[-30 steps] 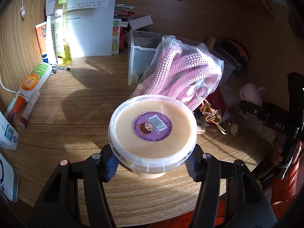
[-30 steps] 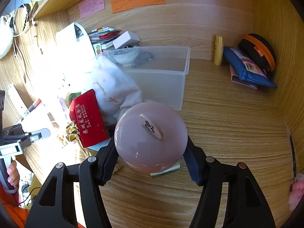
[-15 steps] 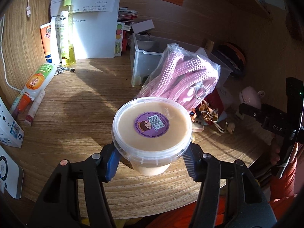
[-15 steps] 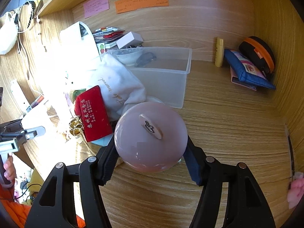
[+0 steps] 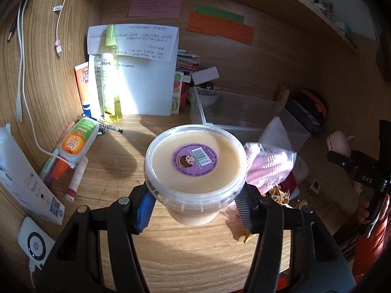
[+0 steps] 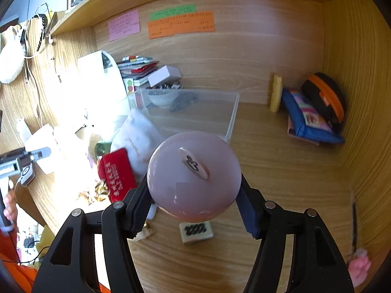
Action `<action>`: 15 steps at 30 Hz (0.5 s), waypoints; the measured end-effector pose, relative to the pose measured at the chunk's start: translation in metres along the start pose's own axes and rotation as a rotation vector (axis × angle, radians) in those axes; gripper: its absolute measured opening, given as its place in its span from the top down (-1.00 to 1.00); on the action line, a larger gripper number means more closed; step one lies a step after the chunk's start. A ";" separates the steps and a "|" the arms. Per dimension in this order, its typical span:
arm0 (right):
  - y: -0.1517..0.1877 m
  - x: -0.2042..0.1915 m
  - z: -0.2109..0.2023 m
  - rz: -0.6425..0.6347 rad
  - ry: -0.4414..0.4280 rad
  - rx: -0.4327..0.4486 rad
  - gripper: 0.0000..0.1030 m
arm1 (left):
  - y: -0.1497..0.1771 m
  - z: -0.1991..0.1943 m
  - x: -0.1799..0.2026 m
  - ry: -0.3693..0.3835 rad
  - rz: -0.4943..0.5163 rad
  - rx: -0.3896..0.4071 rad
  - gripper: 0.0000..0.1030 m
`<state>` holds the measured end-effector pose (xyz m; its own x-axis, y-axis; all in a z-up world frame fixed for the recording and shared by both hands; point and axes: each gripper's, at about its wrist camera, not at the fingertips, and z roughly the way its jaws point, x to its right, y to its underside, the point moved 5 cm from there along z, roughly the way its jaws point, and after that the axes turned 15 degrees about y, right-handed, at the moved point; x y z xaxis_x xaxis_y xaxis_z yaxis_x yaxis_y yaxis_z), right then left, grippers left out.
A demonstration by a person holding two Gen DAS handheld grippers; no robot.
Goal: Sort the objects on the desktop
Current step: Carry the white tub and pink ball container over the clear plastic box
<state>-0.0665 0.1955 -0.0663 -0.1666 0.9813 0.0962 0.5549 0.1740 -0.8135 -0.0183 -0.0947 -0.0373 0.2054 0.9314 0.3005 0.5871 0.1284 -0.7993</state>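
Observation:
My left gripper (image 5: 194, 208) is shut on a round plastic tub (image 5: 195, 168) with a cream lid and a purple sticker, held above the wooden desk (image 5: 195, 256). My right gripper (image 6: 194, 201) is shut on a round pink case (image 6: 194, 175) with a small oval tag, held above the desk. A clear plastic bin (image 5: 244, 112) stands behind both, and it also shows in the right wrist view (image 6: 195, 112). A bag of pink rope (image 5: 266, 168) lies right of the tub. A red pouch (image 6: 117, 173) and a white cloth bag (image 6: 139, 136) lie left of the pink case.
Bottles and tubes (image 5: 78, 139) and a white paper bag (image 5: 144, 73) stand at the left back. A mahjong tile (image 6: 196, 230) lies under the pink case. A blue pouch (image 6: 310, 122) and a black-orange case (image 6: 325, 97) sit in the right corner. The right gripper shows at the left view's right edge (image 5: 361, 173).
Both grippers have risen with their loads. The tub and the pink case are higher above the desk, and more of the back wall and its notes shows.

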 end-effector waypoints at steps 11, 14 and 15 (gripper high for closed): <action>-0.054 0.003 -0.006 -0.038 0.016 0.089 -0.16 | -0.070 0.026 -0.005 0.054 0.003 0.040 -0.12; -0.064 0.000 -0.002 -0.047 0.008 0.096 -0.16 | -0.087 0.036 -0.003 0.073 0.012 0.039 -0.12; -0.068 -0.001 0.001 -0.048 0.005 0.096 -0.16 | -0.092 0.039 -0.003 0.080 0.015 0.039 -0.12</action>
<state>-0.1045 0.1823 -0.0115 -0.1869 0.9724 0.1396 0.4660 0.2129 -0.8588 -0.1037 -0.0958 0.0150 0.2768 0.9034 0.3276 0.5531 0.1290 -0.8231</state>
